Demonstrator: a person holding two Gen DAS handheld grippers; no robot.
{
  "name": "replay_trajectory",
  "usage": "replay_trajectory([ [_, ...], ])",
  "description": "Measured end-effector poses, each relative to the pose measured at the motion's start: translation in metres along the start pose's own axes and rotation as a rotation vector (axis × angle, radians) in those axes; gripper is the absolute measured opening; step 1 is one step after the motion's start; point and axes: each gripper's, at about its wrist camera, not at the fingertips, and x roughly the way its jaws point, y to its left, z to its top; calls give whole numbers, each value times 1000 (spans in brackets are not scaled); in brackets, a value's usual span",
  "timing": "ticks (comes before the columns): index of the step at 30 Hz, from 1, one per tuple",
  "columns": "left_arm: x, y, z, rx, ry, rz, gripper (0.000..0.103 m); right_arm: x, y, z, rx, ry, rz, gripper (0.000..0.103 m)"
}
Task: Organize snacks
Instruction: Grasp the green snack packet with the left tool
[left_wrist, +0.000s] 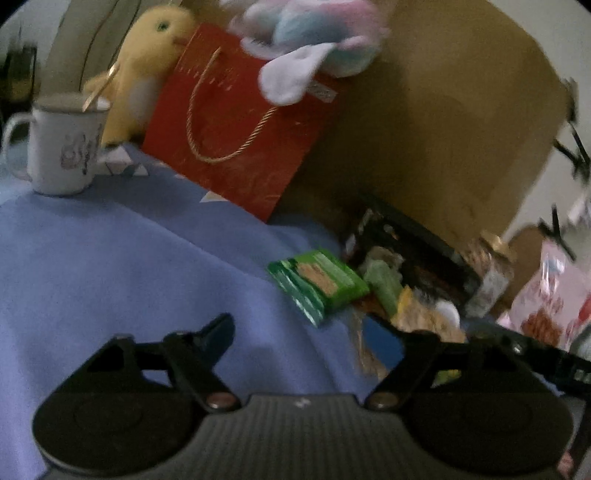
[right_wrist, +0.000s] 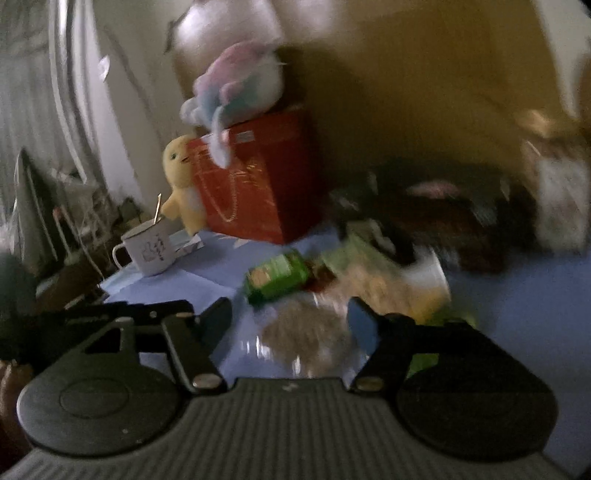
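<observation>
A green biscuit packet (left_wrist: 317, 284) (right_wrist: 277, 277) lies on the blue cloth (left_wrist: 110, 258) beside a blurred heap of snack bags (left_wrist: 406, 299) (right_wrist: 388, 280). My left gripper (left_wrist: 303, 328) hovers open over bare cloth in front of the packet, and its right finger overlaps the edge of the heap. A clear bag of brown snacks (right_wrist: 306, 336) sits between the fingers of my right gripper (right_wrist: 290, 315). Blur hides whether the pads press on it.
A dark tray (left_wrist: 424, 240) stands behind the heap against a cardboard wall (left_wrist: 443, 110). A red gift bag (left_wrist: 236, 140) with a pastel plush (left_wrist: 306, 40) on top, a yellow plush (left_wrist: 147, 66) and a white mug (left_wrist: 66, 144) line the back left. A pink snack bag (left_wrist: 550, 302) is at right.
</observation>
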Motion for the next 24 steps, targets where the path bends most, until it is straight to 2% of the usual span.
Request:
replay_trajectory([
  [2, 15, 13, 13, -99, 52, -64, 54, 28, 2, 26, -32, 34, 24, 63],
  [3, 21, 17, 16, -138, 72, -91, 48, 44, 2, 38, -42, 61, 37, 57],
  [4, 28, 20, 18, -168, 84, -111, 45, 66, 3, 49, -54, 98, 42, 53],
  [6, 39, 21, 17, -196, 87, -131, 37, 102, 3, 62, -59, 150, 30, 52],
  [10, 62, 28, 12, -280, 92, -127, 34, 163, -3, 64, -52, 268, 1, 52],
  [11, 66, 32, 10, -302, 86, -140, 24, 176, -8, 58, -28, 340, 14, 52],
  [12, 69, 35, 9, -318, 84, -143, 23, 179, -12, 51, 3, 356, 36, 53],
  [13, 68, 38, 9, -331, 86, -153, 23, 174, -14, 47, 21, 335, 56, 52],
  [15, 64, 38, 6, -324, 91, -165, 20, 165, -12, 39, 65, 368, 114, 54],
  [17, 57, 37, 3, -320, 97, -166, 16, 150, -7, 32, 70, 349, 100, 53],
  [20, 41, 35, -6, -338, 90, -174, 16, 126, -8, 26, 134, 340, 179, 52],
  [24, 22, 29, -24, -378, 91, -193, 15, 91, -2, 11, 116, 321, 200, 52],
])
